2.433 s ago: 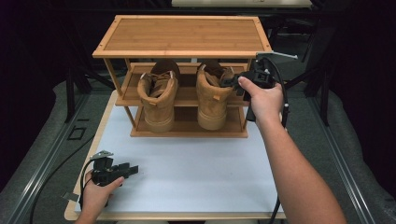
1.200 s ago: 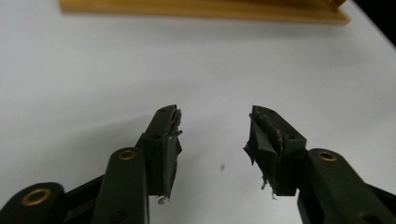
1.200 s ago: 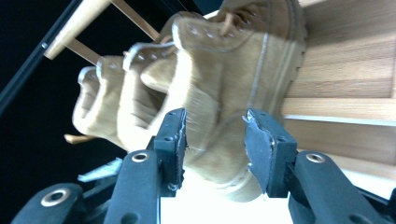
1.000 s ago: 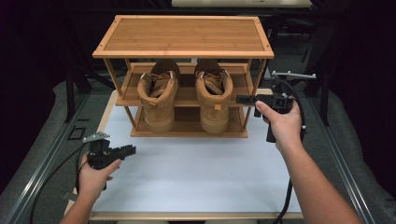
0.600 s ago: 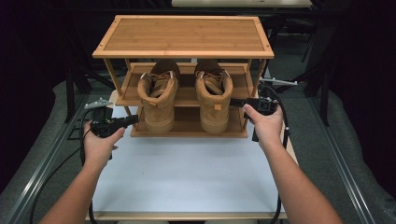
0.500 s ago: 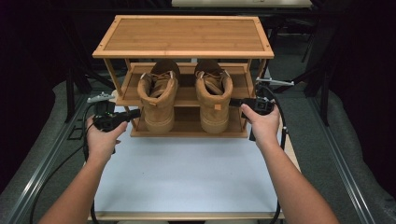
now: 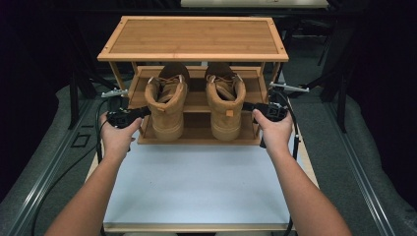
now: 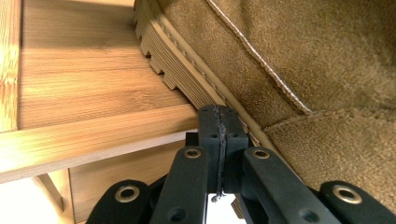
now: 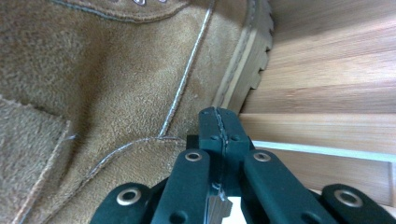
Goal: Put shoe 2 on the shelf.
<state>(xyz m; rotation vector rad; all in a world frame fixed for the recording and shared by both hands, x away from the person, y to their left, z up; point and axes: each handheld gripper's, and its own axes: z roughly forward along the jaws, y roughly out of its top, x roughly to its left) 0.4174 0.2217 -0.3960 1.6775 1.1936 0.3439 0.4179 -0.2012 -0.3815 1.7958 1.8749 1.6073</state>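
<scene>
Boots (image 7: 196, 105) flanked by closed left gripper (image 7: 143, 111) and right gripper (image 7: 247, 106).

The place looked like a lab or recording studio rather than a home: a white-topped table with a pale wooden edge (image 7: 196, 182) stood among black darkness, grey padded floor mats (image 7: 44, 162), metal floor rails (image 7: 361, 177) and black stand legs (image 7: 74, 98) beyond its far corners.

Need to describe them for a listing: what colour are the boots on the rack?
Tan suede boots, clearest in the high view.
</scene>
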